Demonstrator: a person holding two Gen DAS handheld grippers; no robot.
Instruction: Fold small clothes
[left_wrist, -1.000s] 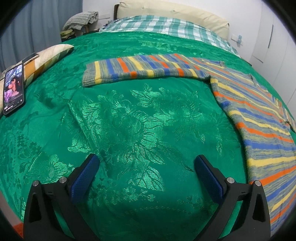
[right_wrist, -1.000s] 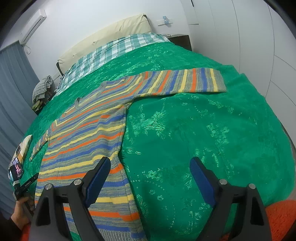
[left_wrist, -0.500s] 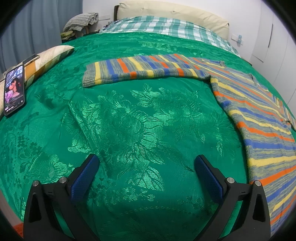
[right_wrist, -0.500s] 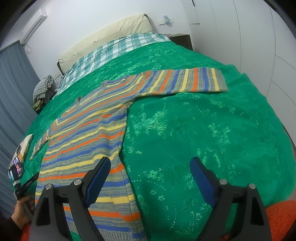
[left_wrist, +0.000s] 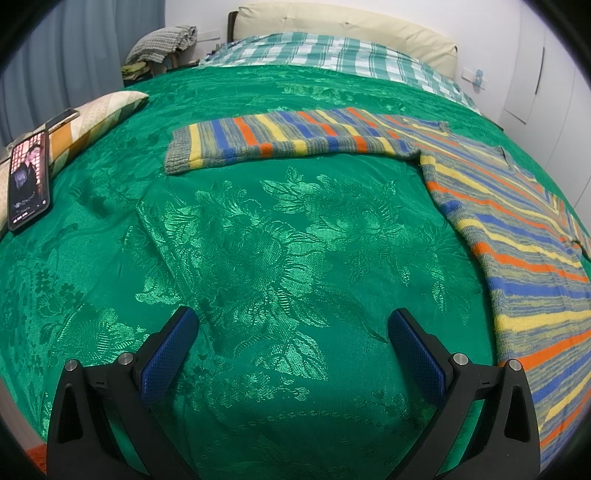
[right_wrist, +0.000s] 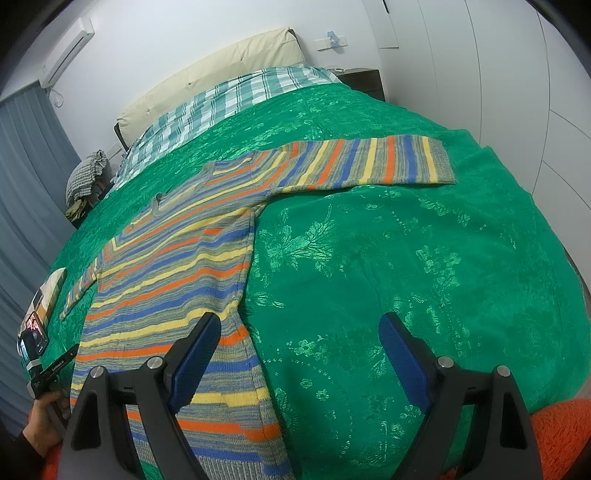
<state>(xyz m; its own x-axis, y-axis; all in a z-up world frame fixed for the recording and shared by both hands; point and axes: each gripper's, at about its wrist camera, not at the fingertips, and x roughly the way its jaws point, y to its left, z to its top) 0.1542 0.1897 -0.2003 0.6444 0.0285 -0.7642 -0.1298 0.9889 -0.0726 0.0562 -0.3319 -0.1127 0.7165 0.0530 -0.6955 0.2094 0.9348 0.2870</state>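
On the near edge of the bed: left gripper (left_wrist: 291, 336), jaws spread wide, nothing between them, above bare green bedspread (left_wrist: 258, 240). Right gripper (right_wrist: 299, 339), likewise spread and empty, its left finger over the hem side of the striped sweater (right_wrist: 173, 266). Sweater: laid flat on the bedspread, both sleeves stretched outward. Phone (left_wrist: 28, 181), screen lit, beside a striped cushion (left_wrist: 92, 118) at the left edge. Beyond: green plaid sheet (left_wrist: 332, 55), then cream headboard (left_wrist: 343, 26).
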